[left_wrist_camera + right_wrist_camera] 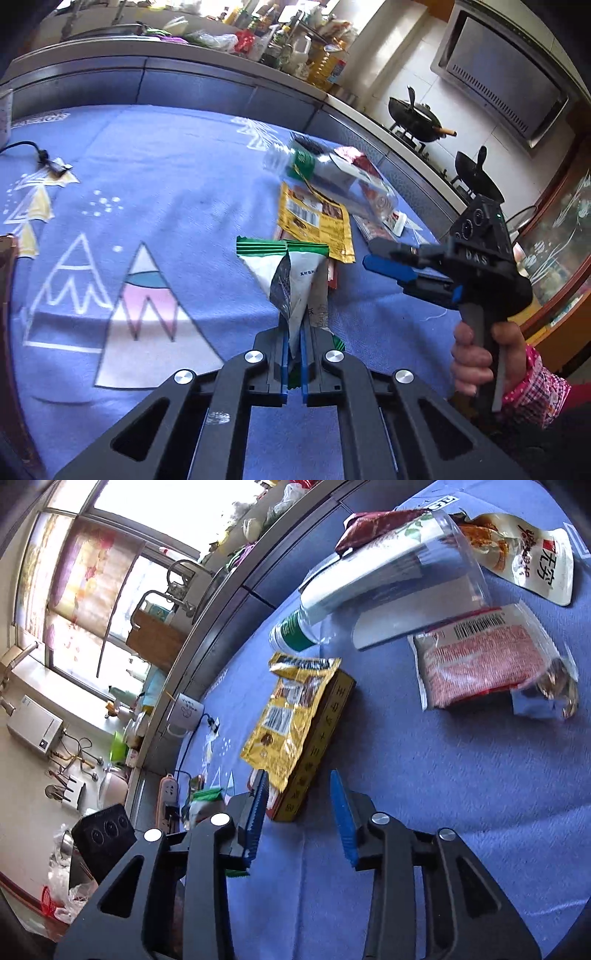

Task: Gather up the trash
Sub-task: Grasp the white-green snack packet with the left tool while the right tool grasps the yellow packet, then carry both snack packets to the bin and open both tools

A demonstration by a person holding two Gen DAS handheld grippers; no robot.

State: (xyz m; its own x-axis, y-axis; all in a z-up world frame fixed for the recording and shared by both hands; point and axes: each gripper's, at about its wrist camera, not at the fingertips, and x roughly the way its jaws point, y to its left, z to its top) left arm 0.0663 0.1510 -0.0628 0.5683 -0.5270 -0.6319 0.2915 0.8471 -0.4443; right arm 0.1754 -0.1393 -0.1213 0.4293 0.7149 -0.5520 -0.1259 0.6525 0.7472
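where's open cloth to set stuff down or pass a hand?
Free: the blue patterned cloth between the black cable plug and the yellow foil wrapper. Crowded: around the clear plastic bottle and the pink-red clear packet.

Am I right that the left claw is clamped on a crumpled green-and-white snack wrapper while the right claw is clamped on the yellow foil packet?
Not quite. The left claw is indeed clamped on the crumpled green-and-white snack wrapper, but the right claw is open and empty; the yellow foil packet lies on the blue cloth beyond its fingertips. The right wrist view shows this.
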